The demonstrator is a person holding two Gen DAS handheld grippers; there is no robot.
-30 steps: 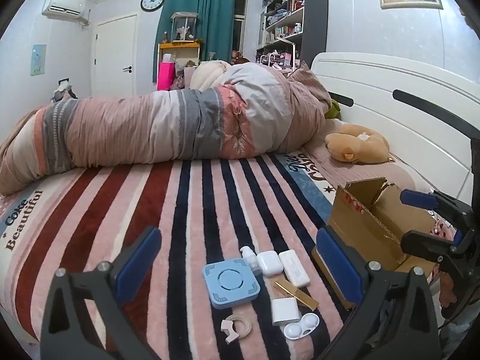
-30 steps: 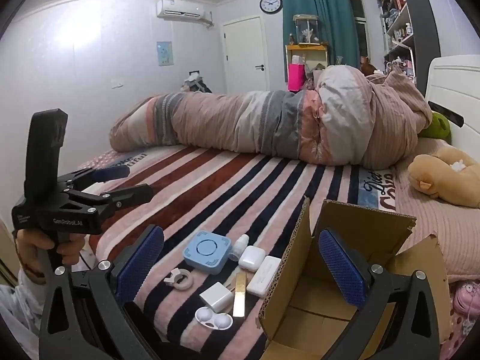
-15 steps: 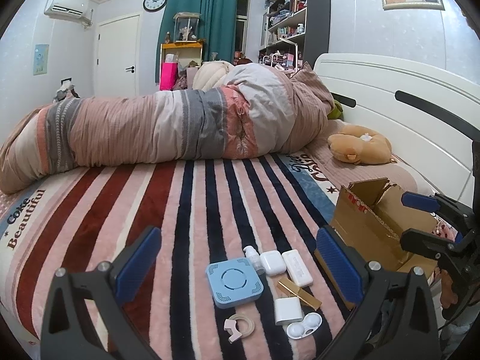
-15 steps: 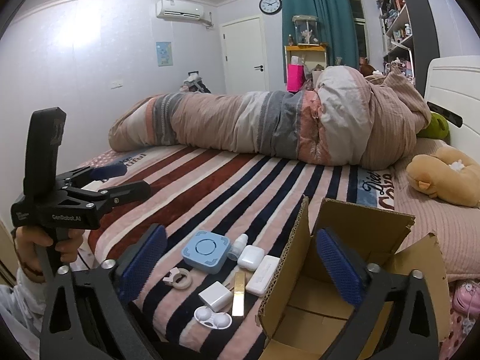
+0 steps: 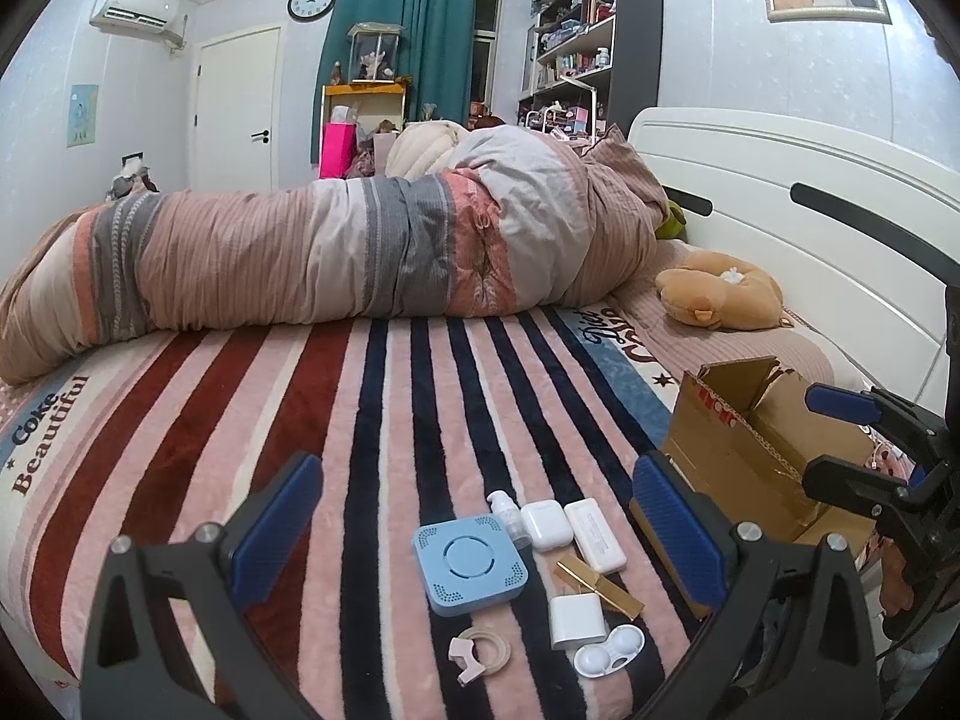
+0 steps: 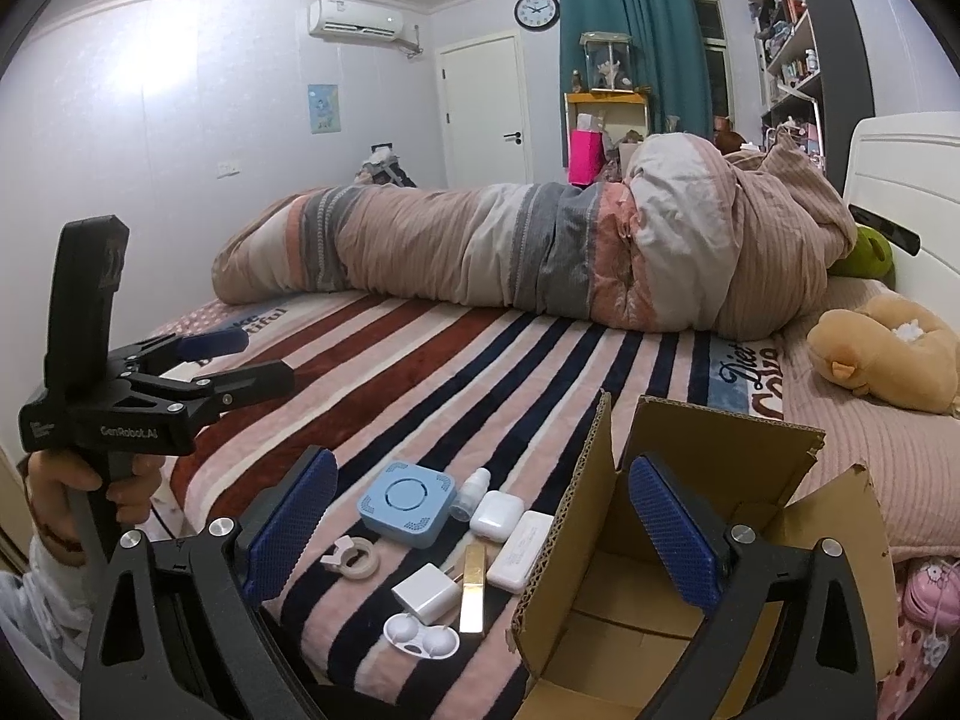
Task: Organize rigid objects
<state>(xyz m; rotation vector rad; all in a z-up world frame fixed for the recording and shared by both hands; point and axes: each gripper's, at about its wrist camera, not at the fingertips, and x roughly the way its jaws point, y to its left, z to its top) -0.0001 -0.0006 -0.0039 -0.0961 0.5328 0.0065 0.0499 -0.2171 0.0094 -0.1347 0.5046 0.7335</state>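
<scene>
Both tools are held above the near edge of the bed (image 5: 420, 396), which is covered by a striped blanket. The left tool (image 5: 480, 516) stands with its blue-padded fingers spread wide and nothing between them. The right tool (image 6: 480, 516) is likewise spread wide and empty; its right finger is over the open cardboard box (image 6: 708, 480).

The small rigid items lie in a cluster on the blanket, just left of the box:
- a light blue square device (image 5: 469, 563)
- a small dropper bottle (image 5: 506, 513), touching the device's far corner
- a white earbud case (image 5: 546, 526), beside the bottle
- a white rectangular box (image 5: 595, 543), beside the earbud case
- a gold bar (image 5: 600, 585)
- a white charger plug (image 5: 577, 621)
- a white contact lens case (image 5: 608, 657), nearest the bed's edge
- a tape roll (image 5: 481, 652) on a small dispenser

A rolled quilt (image 5: 336, 258) lies across the far side of the bed. A brown plush toy (image 5: 720, 294) rests near the white headboard (image 5: 780, 192).
</scene>
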